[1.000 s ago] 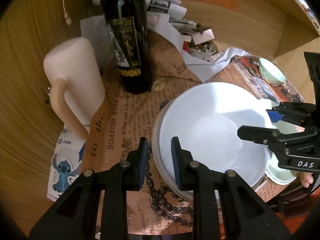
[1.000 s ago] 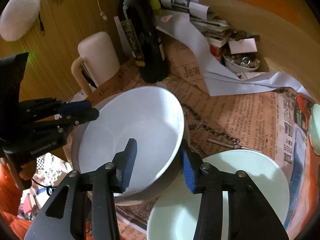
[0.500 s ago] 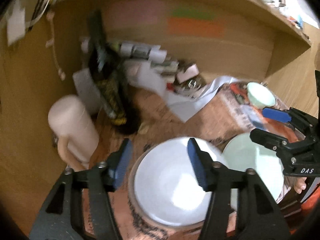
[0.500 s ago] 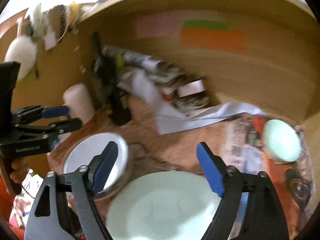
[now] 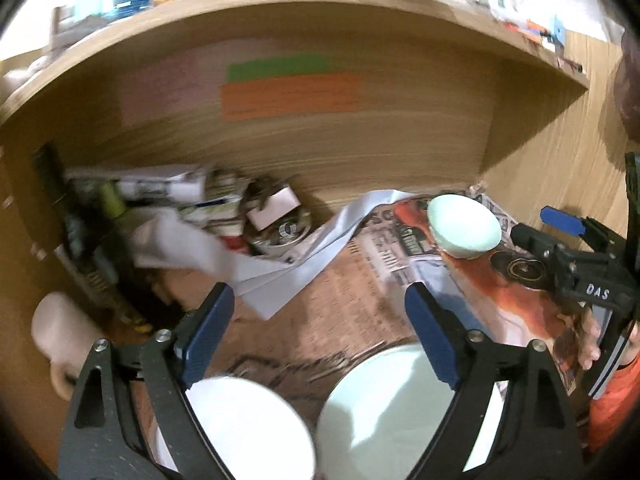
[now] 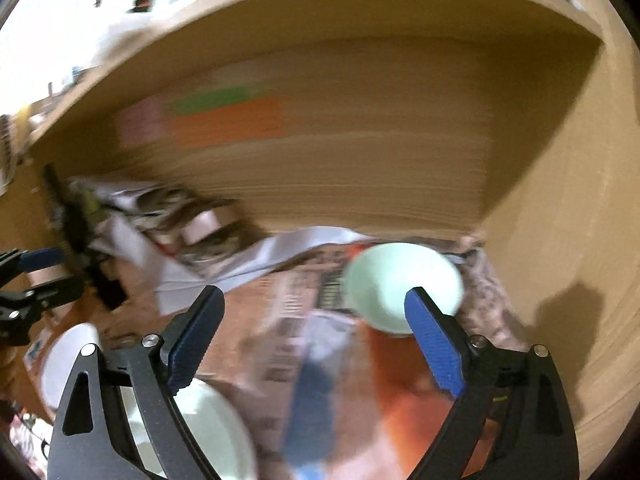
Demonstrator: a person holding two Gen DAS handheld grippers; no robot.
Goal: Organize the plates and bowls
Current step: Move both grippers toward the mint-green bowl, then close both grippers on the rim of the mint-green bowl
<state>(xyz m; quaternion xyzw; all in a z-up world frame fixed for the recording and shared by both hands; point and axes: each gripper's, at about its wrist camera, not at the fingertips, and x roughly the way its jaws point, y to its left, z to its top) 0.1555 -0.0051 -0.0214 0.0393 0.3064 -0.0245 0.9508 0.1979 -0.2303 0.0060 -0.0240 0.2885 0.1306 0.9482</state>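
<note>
My left gripper [image 5: 320, 340] is open and empty, raised above a white bowl [image 5: 248, 428] at lower left and a pale green plate [image 5: 392, 412] at lower right. A small pale green bowl [image 5: 464, 230] sits at the far right on newspaper. My right gripper [image 6: 316, 340] is open and empty, with the small green bowl [image 6: 400, 284] just beyond its right finger. The green plate [image 6: 212, 428] and the white bowl [image 6: 68, 360] lie low on the left. The right gripper also shows at the right edge of the left wrist view [image 5: 560, 232].
A dark wine bottle [image 5: 92, 248], a pink mug [image 5: 60, 332], loose papers [image 5: 248, 264] and a dish of small metal things [image 5: 280, 228] crowd the back left. Newspaper [image 5: 500, 292] covers the desk. Wooden walls [image 6: 560, 220] close the back and right.
Both grippers opened wide, let go of the white bowl and lifted back. The views tilted up toward the back wall. The right gripper swung right toward the small green bowl.
</note>
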